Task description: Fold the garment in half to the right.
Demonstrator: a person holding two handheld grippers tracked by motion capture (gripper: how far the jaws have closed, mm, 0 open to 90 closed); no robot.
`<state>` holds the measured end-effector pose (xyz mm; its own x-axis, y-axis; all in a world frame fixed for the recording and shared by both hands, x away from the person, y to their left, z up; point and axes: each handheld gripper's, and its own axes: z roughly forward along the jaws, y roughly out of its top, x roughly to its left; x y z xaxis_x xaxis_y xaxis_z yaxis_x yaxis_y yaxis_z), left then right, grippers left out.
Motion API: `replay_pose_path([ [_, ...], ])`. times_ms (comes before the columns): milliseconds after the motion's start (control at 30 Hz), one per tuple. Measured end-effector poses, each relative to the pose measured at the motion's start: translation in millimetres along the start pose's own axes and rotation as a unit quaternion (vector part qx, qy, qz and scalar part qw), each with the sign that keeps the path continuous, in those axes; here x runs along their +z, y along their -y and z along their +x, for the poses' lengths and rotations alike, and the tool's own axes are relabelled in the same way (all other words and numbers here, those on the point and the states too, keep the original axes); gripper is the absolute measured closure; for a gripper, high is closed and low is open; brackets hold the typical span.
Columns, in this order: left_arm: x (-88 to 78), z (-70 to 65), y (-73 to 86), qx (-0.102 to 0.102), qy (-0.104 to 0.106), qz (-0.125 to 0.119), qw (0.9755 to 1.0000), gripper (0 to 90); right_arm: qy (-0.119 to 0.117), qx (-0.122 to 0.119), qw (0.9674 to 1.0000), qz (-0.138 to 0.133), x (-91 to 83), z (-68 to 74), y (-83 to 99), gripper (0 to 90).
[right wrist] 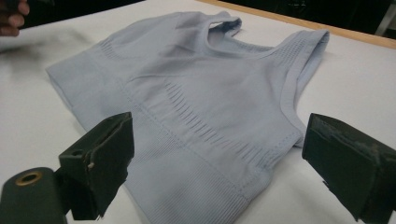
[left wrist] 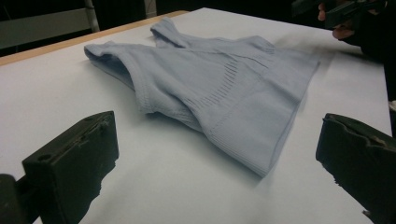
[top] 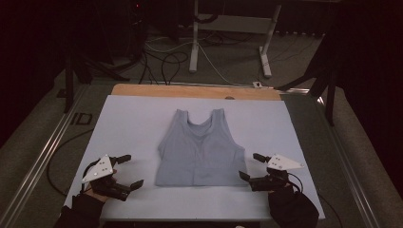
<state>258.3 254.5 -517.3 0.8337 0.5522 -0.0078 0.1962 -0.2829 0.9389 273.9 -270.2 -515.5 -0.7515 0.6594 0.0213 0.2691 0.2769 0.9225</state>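
Jaws standing wide apart and released on both sides, gripping nothing: left gripper [top: 129, 171] hovering low near the tabletop's [top: 133, 118] near-left corner, right gripper [top: 251, 166] near its near-right corner, each turned inward toward the garment.

Lying flat at the middle of the tabletop, straps toward the far edge and hem toward the near edge: a pale blue knitted tank top [top: 199, 147], its lower corners just beside the open jaws on either side. Seen close in the left gripper view as tank top [left wrist: 219, 88] and in the right gripper view as tank top [right wrist: 196, 98], with ribbed bands across the chest and a doubled hem.

Judging by the look: light, soft and limp, likely sagging and folding the moment one part is lifted; not fragile, not slippery. Best taken by the thicker hem corners or the side seams, pinching both layers together, one corner per gripper.

No containers showing on the tabletop.
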Motion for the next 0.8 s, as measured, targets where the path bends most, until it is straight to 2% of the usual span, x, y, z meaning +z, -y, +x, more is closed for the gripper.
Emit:
replay_pose_path([
  [467, 2.7, -2.1, -1.0, 0.005, 0.011, 0.005, 0.9999, 0.4, -0.018, 0.009, 0.9998, 0.003, 4.7, 1.5, -0.8, 9.2],
  [800, 5.2, -4.5, -2.5, 0.007, 0.022, 0.008, 0.9997, 0.4, -0.025, 0.004, 0.9997, 0.005, 5.6, 3.1, -2.0, 9.1],
])
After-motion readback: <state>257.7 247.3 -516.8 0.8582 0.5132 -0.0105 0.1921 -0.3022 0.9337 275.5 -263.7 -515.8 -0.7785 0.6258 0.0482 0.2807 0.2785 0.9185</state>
